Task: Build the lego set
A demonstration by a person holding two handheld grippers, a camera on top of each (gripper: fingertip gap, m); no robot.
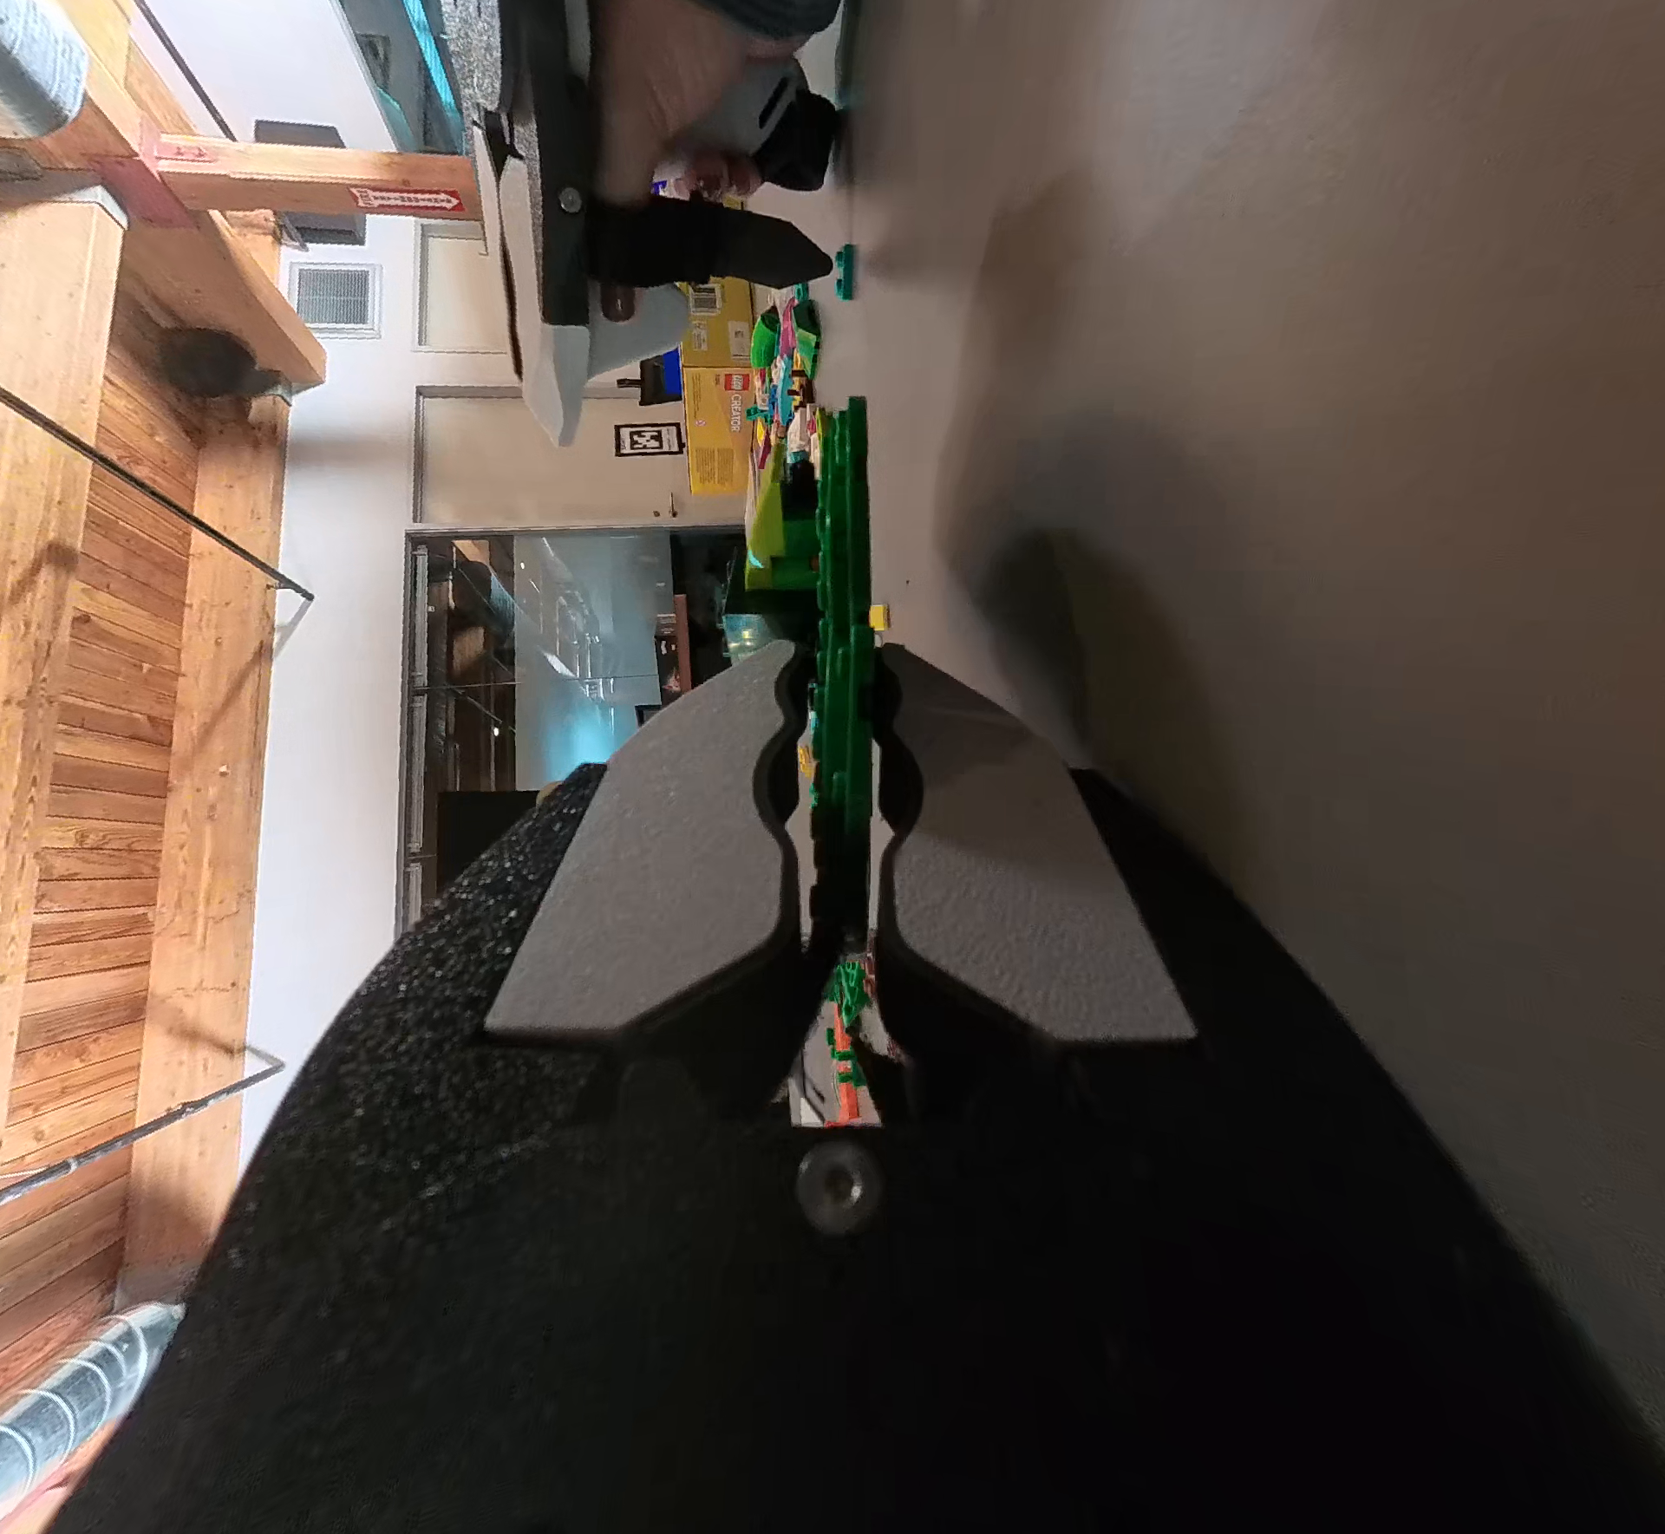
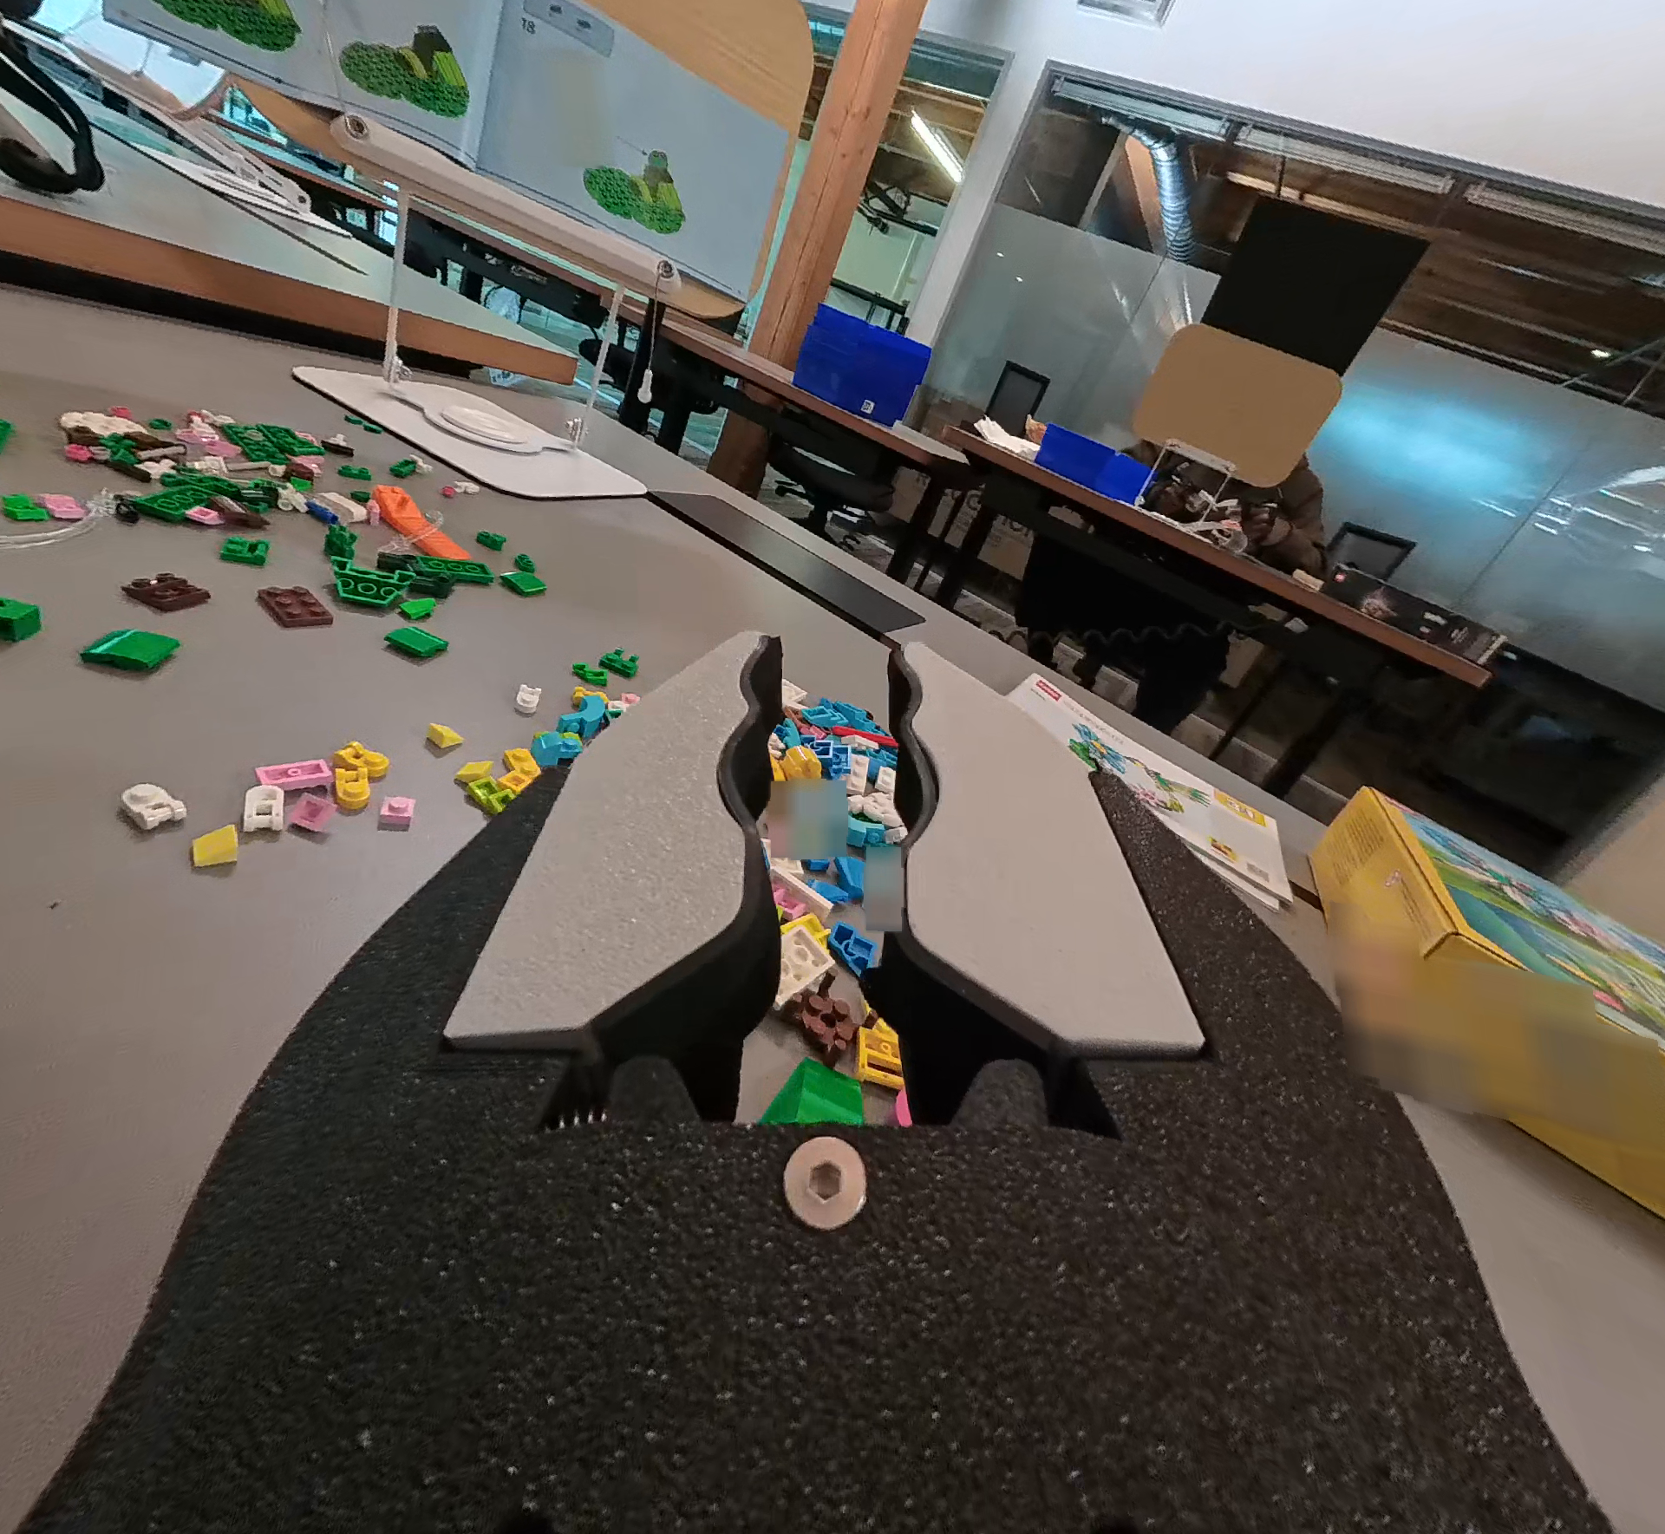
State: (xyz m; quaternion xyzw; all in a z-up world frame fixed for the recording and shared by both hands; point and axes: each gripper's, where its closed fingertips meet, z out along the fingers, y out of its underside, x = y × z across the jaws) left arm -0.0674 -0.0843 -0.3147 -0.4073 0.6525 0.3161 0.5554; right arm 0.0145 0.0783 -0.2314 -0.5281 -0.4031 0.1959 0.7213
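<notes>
Left gripper (image 1: 840, 680): jaws clamped on the flat green studded plastic lego baseplate (image 1: 847, 554), which extends beyond them. Right gripper (image 2: 833, 662): jaws apart, empty; loose multicoloured plastic bricks (image 2: 833, 770) lie between and beneath.

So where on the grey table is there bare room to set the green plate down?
Bare grey table lies left of the right hand-held gripper, below the yellow and pink bricks. Crowded spots: the green and brown pile farther back, and the blue and white heap between the gripper's fingers. The yellow box blocks the right.
</notes>
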